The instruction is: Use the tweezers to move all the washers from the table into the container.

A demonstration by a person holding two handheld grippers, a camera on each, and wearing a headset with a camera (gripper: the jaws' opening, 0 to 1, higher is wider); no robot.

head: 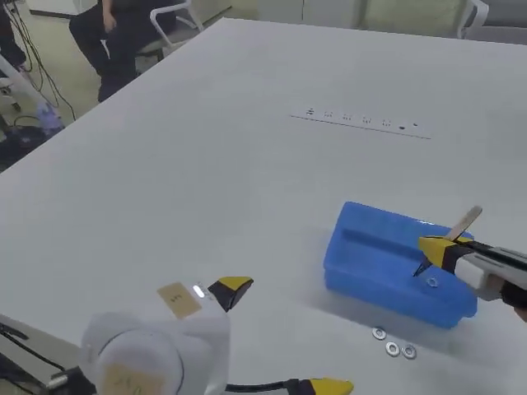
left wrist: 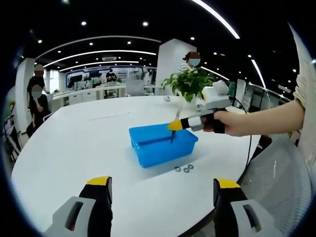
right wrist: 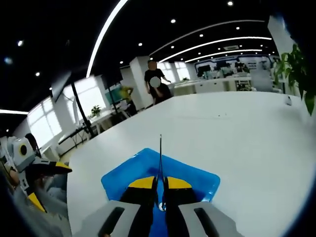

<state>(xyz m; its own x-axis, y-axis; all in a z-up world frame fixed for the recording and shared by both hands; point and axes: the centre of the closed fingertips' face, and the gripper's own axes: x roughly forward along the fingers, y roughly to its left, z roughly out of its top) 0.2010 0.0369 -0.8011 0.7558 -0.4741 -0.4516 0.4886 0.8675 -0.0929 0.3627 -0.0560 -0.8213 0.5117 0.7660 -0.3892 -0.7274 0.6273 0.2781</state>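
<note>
A blue container [head: 387,262] stands on the white table at the right. Over its right half my right gripper [head: 440,247] is shut on the tweezers [head: 428,262], whose dark tip points down into the container. One washer [head: 431,282] sits in the container just under that tip. Three washers [head: 394,346] lie on the table in front of the container. In the right gripper view the tweezers [right wrist: 160,163] stand between the shut jaws above the container [right wrist: 143,170]. My left gripper [head: 280,337] is open at the near edge, well left of the container [left wrist: 160,143] and washers [left wrist: 182,169].
The white table [head: 230,164] has a flush socket strip [head: 361,121] at the far side. Chairs and a seated person [head: 115,33] are beyond the far left edge. A potted plant [left wrist: 187,84] and a standing person are behind the table.
</note>
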